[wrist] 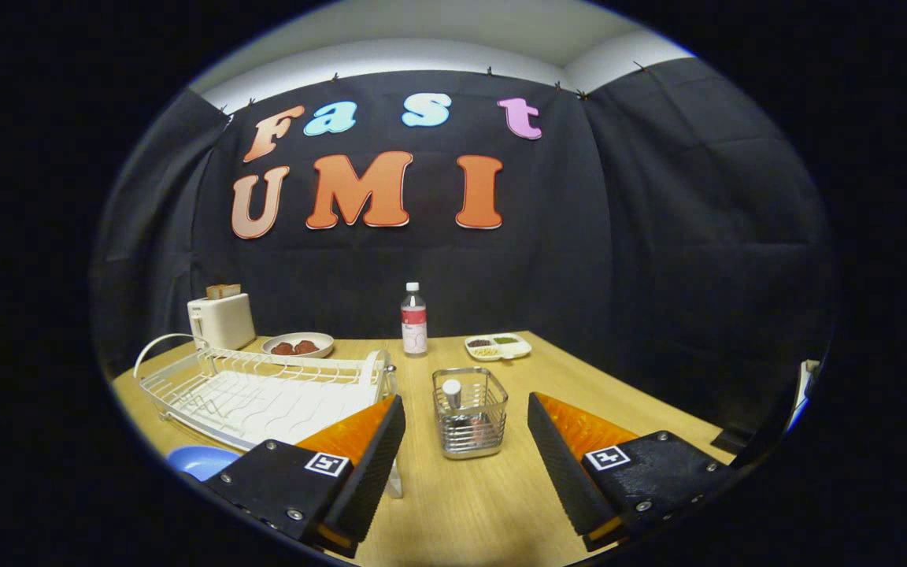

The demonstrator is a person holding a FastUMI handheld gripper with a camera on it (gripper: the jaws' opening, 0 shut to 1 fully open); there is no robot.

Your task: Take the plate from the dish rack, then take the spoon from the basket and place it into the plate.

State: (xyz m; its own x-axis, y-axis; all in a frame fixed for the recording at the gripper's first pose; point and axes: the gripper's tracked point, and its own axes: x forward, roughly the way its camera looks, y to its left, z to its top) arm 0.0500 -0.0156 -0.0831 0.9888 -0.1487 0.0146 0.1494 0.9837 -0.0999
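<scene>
A small wire basket [470,413] stands on the wooden table just ahead of my fingers, between their tips. A white spoon handle [452,389] sticks up inside it. To the left lies a white dish rack [264,386] with nothing standing in its slots. A blue plate [200,461] rests on the table in front of the rack, half hidden behind my left finger [371,465]. My gripper [465,413] is open, with bare tabletop between the fingers and nothing held.
At the back of the table [469,504] stand a white toaster [221,319] with bread, a bowl of dark food [298,345], a clear bottle [414,319] and a divided snack tray [497,346]. The table's right edge runs close to my right finger.
</scene>
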